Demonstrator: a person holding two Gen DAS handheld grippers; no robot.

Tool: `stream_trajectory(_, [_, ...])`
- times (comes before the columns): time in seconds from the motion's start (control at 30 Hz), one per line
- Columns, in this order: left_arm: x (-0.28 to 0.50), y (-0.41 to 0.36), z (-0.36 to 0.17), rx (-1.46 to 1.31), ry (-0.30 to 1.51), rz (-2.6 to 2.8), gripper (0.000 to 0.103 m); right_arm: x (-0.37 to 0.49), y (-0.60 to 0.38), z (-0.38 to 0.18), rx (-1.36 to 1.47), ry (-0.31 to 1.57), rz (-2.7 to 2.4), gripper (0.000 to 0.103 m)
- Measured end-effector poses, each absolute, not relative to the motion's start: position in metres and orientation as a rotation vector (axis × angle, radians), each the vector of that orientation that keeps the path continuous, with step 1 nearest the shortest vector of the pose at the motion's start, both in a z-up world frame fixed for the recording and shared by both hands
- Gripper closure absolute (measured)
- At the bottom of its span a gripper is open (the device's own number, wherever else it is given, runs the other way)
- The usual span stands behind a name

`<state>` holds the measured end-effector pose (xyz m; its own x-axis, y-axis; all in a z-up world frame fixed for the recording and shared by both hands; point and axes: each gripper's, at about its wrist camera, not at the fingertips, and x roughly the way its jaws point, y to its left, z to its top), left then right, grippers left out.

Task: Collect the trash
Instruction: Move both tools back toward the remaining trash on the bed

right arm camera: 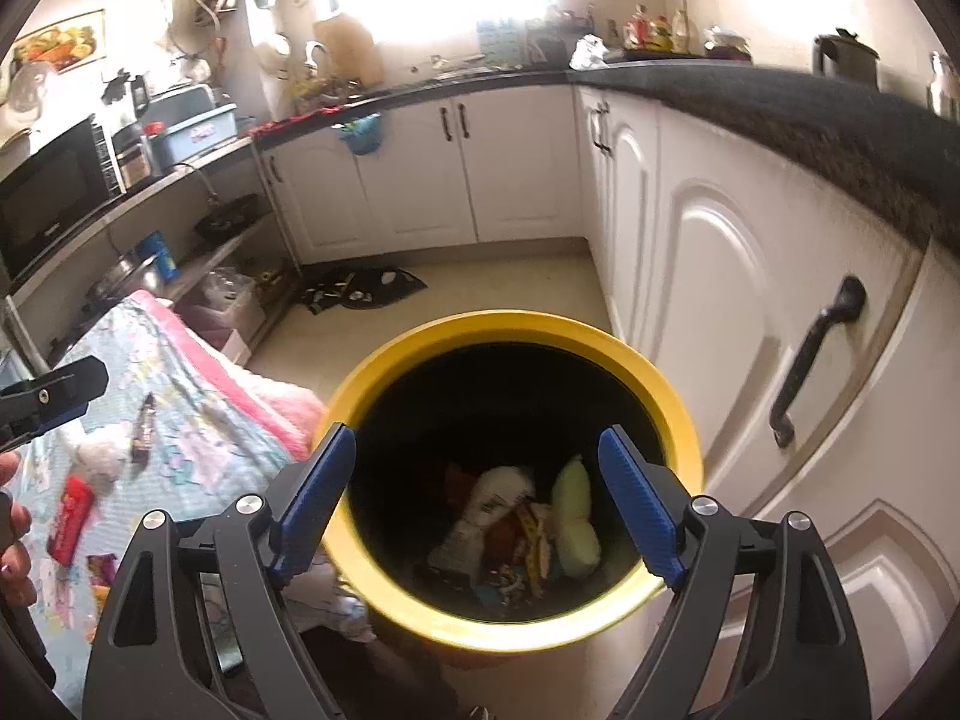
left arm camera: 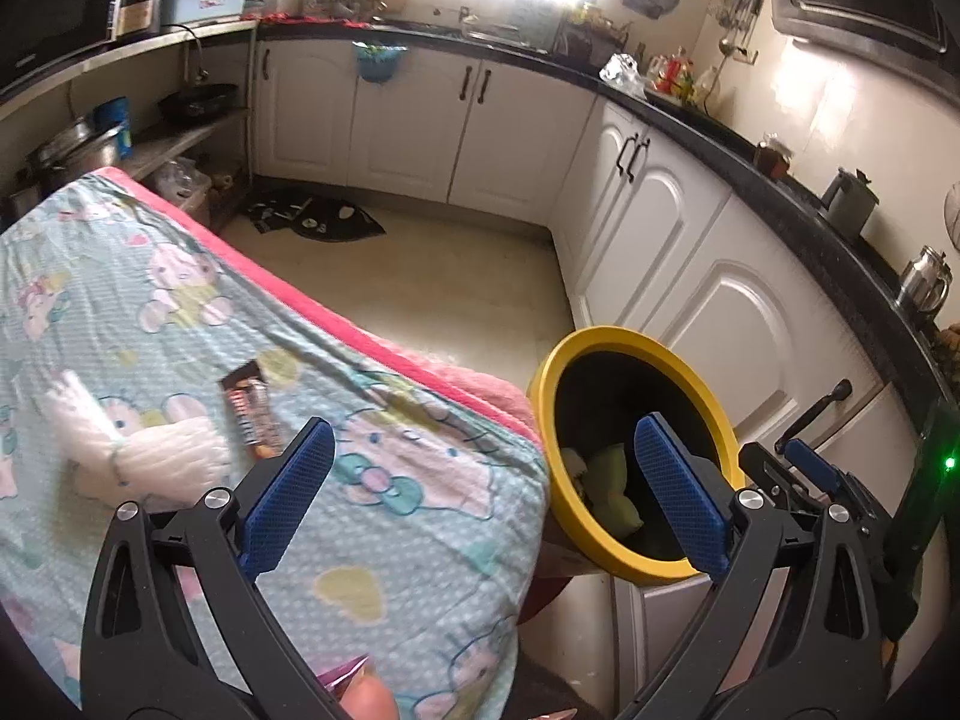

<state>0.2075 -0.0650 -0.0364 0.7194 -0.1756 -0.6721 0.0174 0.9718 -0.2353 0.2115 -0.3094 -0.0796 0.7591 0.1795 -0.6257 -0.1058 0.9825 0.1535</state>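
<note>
A yellow-rimmed bin (right arm camera: pixel 672 414) stands on the floor beside a table covered with a Hello Kitty cloth (left arm camera: pixel 372 528). It holds several wrappers and a pale green wad (right arm camera: pixel 576 516). My right gripper (right arm camera: pixel 477 504) is open and empty, right above the bin's mouth. My left gripper (left arm camera: pixel 480 498) is open and empty over the table's corner, by the bin (left arm camera: pixel 543 396). On the cloth lie a brown candy wrapper (left arm camera: pixel 252 414), crumpled white plastic (left arm camera: pixel 120 450), a red packet (right arm camera: pixel 69 519) and a pink wrapper (left arm camera: pixel 345 675).
White cabinets (left arm camera: pixel 720 300) under a black counter (left arm camera: pixel 798 204) run behind and right of the bin. A dark mat (left arm camera: pixel 324 219) lies on the floor. Shelves with pots (left arm camera: pixel 72 150) stand left of the table. A hand (right arm camera: pixel 12 528) shows at the left edge.
</note>
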Motion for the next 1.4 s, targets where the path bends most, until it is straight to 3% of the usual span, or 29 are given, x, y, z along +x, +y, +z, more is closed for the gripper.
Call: stream_trajectory(1.4, [0.109,0.079,-0.02,-0.224,0.658,0.179,0.011,0.174,-0.142,-0.016,-0.082,0.586,0.591,0.021])
